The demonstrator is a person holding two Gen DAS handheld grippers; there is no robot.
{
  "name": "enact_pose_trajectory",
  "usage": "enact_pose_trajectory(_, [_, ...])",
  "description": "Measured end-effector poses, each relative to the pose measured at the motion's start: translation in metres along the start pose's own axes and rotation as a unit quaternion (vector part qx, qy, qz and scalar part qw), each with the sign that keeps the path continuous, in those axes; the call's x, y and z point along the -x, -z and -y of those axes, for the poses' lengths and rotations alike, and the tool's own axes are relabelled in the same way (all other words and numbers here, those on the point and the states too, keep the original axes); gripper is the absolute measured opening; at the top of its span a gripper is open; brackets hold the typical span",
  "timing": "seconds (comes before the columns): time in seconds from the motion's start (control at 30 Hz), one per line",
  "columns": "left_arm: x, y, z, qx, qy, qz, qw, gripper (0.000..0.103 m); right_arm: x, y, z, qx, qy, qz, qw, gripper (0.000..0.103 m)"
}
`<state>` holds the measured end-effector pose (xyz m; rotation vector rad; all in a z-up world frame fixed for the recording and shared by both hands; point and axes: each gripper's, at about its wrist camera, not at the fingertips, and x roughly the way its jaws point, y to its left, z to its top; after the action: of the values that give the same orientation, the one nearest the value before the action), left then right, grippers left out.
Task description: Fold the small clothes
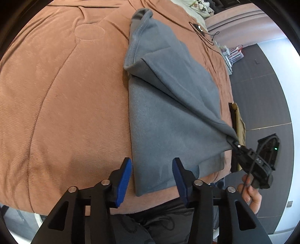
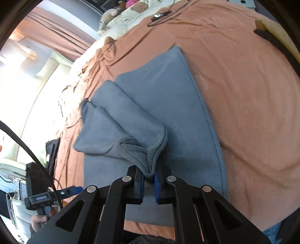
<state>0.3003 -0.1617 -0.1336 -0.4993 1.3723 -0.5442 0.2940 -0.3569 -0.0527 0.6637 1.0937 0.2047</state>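
A grey fleece garment [image 1: 168,116] lies on a brown bedspread [image 1: 61,97]. My left gripper [image 1: 151,169] is open, its blue pads just above the garment's near corner, holding nothing. My right gripper [image 2: 149,178] is shut on a bunched corner of the grey garment [image 2: 146,150] and lifts it, so a fold rises over the flat part [image 2: 168,105]. In the left wrist view the right gripper [image 1: 235,143] shows at the right, pulling that corner taut. In the right wrist view the left gripper [image 2: 74,190] shows at the lower left.
A black cable with a small device [image 1: 200,30] lies near the bed's far edge. A tan and black cloth [image 1: 239,122] hangs at the bed's right edge. Pillows and soft toys [image 2: 120,15] lie at the bedhead. Dark floor [image 1: 262,90] lies right of the bed.
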Motion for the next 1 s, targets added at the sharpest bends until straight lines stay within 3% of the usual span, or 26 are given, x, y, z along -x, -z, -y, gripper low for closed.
enact_pose_trajectory(0.13, [-0.003, 0.001, 0.009, -0.015, -0.007, -0.003, 0.9999, 0.04, 0.015, 0.007, -0.005, 0.008, -0.005, 0.014, 1.0, 0.003])
enact_pose_trajectory(0.57, [-0.013, 0.001, 0.029, -0.042, -0.026, -0.009, 0.9988, 0.04, 0.064, 0.036, 0.008, 0.01, -0.002, 0.037, 0.999, 0.002])
enact_pose_trajectory(1.0, [-0.026, 0.002, 0.037, -0.048, -0.031, -0.015, 0.9983, 0.038, 0.067, 0.057, 0.043, -0.023, 0.01, 0.021, 0.999, 0.002])
